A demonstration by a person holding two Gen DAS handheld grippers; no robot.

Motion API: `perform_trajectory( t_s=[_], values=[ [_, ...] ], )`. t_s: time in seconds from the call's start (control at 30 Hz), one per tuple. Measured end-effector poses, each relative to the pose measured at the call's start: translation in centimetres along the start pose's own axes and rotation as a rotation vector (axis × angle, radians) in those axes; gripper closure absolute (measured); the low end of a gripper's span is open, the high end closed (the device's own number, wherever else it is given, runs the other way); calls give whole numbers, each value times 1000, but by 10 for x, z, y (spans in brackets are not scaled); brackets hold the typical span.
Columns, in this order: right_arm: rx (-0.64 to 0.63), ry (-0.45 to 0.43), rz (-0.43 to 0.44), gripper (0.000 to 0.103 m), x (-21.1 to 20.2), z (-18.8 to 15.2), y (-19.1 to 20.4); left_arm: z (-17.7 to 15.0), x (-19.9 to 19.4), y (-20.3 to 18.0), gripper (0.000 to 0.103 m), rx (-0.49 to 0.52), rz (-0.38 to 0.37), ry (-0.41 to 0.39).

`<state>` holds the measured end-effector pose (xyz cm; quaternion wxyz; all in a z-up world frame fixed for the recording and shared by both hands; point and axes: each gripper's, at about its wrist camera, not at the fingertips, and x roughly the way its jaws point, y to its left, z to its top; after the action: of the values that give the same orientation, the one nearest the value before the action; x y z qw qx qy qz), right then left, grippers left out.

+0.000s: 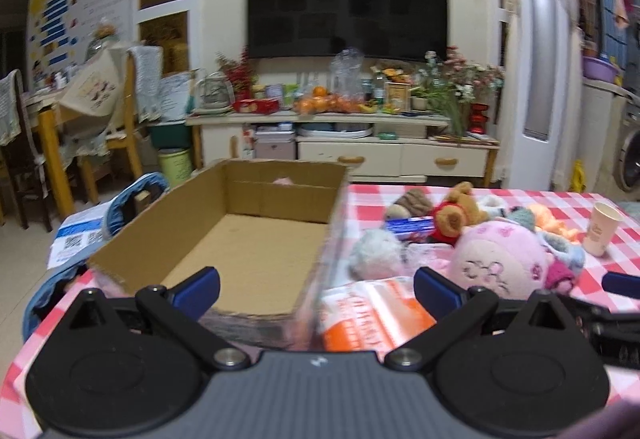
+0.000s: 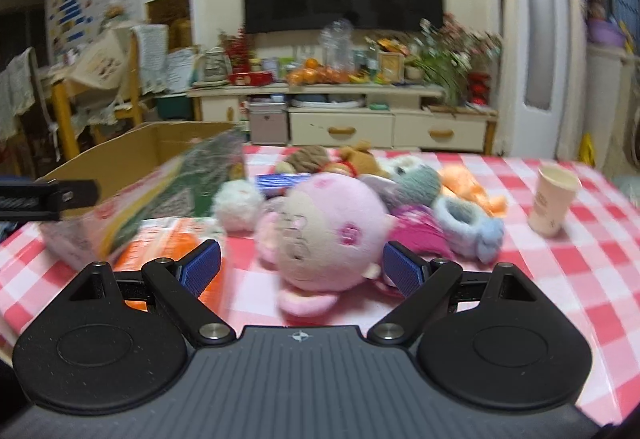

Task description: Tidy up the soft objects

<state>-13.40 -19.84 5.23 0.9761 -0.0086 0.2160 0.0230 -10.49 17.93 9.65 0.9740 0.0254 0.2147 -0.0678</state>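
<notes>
An open cardboard box stands on the left of the checked table; something pink shows at its far wall. Right of it lies a heap of soft toys: a big pink plush, a brown bear in red and a white fluffy ball. My left gripper is open over the box's near right corner, holding nothing. My right gripper is open, its blue pads on either side of the pink plush, whose lower part lies between them. Whether the pads touch it is unclear.
A clear printed bag leans on the box's right wall, with an orange packet below it. A paper cup stands at the right. A blue fuzzy slipper and an orange toy lie behind the plush. A chair with denim is left of the table.
</notes>
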Motion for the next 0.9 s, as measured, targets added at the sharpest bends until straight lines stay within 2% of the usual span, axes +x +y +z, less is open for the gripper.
perform_trajectory(
  t_s=[0.27, 0.4, 0.53, 0.67, 0.77, 0.9],
  values=[
    [158, 22, -77, 0, 13, -11, -69, -8, 3, -44, 1, 90, -94, -16],
    [215, 46, -136, 0, 24, -21, -99, -14, 8, -72, 1, 125, -148, -3],
    [285, 59, -144, 0, 33, -24, -121, -25, 17, -102, 1, 169, -175, 24],
    [320, 56, -144, 0, 41, -21, -132, -38, 26, -135, 1, 218, -157, 29],
    [351, 69, -156, 0, 49, -19, -139, -45, 37, -153, 1, 253, -106, 33],
    [424, 85, -83, 0, 57, -20, -144, -45, 48, -170, 1, 267, -49, 21]
  ],
)
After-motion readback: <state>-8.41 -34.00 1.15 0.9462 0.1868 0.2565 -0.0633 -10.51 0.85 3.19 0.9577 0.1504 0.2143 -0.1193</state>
